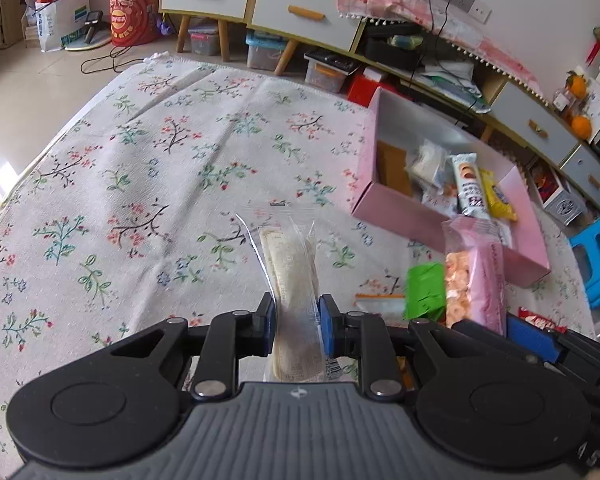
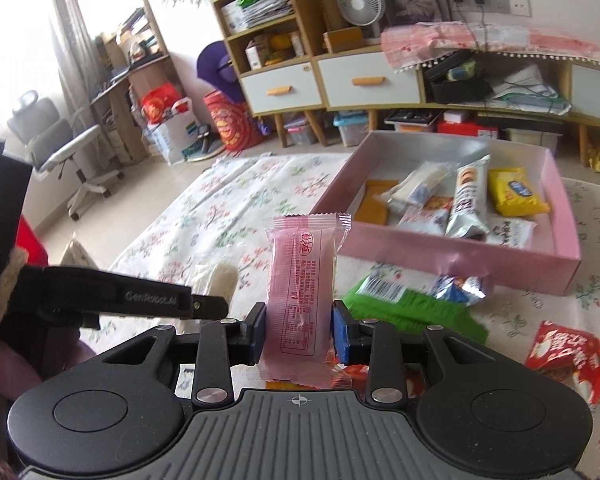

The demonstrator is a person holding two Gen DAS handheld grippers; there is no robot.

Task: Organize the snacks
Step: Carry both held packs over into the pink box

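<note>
Both hands are busy carrying snacks, so this looks like the middle of the job: two snacks are picked up and need to go into the box.

Closest in the left wrist view, the left gripper (image 1: 296, 312) is squeezed tight on a clear packet of pale biscuits (image 1: 290, 264). The packet sticks up between the blue pads, toward 12 o'clock. Under it is the flowery cloth (image 1: 140, 160).

Closest in the right wrist view, the right gripper (image 2: 299, 330) is pinched on a pink packet (image 2: 300, 280) with red writing. This packet stands up straight too, and it looks lifted off the cloth.

A bit farther, at about 2 o'clock from the right gripper, a green packet (image 2: 412, 308) lies on the cloth with a silver and blue wrapper (image 2: 460, 286) beside it. A red packet (image 2: 568, 354) lies at 3 o'clock. These are not put away yet.

Farther still, toward 1 o'clock, is the pink box (image 2: 440, 250). Inside it are a yellow packet (image 2: 514, 192), a long silver packet (image 2: 468, 204) and some others, with bare space on its left side.

I think the next move is to bring each held packet over the near wall of the box, lower it into a free spot, then open the pads. The thin wrappers are slippery and floppy, so a gentle, steady carry would help.
</note>
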